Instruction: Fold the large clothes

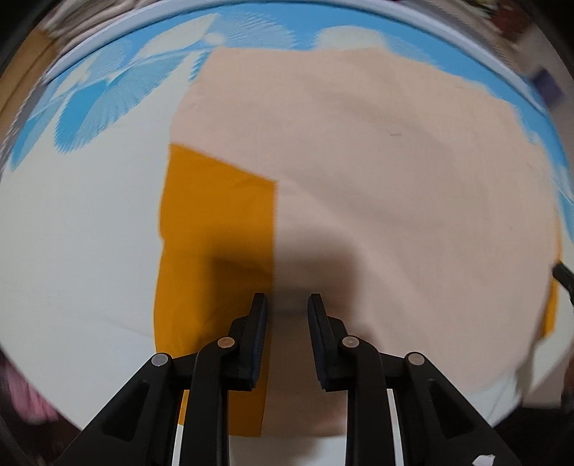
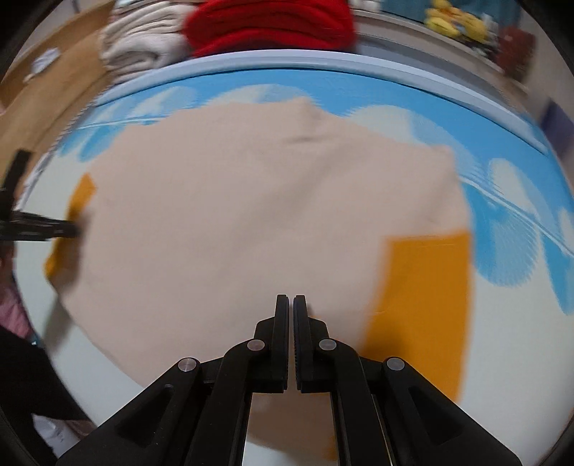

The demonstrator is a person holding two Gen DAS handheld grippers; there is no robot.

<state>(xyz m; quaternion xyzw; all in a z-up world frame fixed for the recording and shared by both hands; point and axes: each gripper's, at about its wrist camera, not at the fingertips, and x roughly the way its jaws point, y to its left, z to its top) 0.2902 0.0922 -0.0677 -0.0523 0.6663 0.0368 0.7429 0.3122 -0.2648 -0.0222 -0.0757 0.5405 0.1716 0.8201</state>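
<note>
Surface: I see a bed point(image 1: 71, 233) with a sheet that is white near me and blue with pale cloud shapes toward the far edge; a pale rim runs along that far edge.
Garment: a large peach garment point(image 1: 358, 179) lies spread flat over the middle of the bed, its far edge reaching into the blue part of the sheet.
Orange parts: 1 orange panel point(image 1: 215, 233) shows at the garment's left side in my left view, and 1 more orange panel point(image 2: 423, 304) at its right side in my right view; I cannot tell whether they are sleeves or a lining.
Left gripper point(image 1: 287, 301): I have it pointing straight down over the seam where orange meets peach; the jaws stand a little apart with nothing between them, and its shadow falls on the cloth below.
Right gripper point(image 2: 290, 301): I have it tilted down over the near edge of the garment, jaws together, with no cloth pinched that I can see.
Blur: both views are smeared, the right more so.
Beyond the far edge: folded cream towels point(image 2: 140, 43) and a red knit pile point(image 2: 269, 25) sit side by side, touching.
</note>
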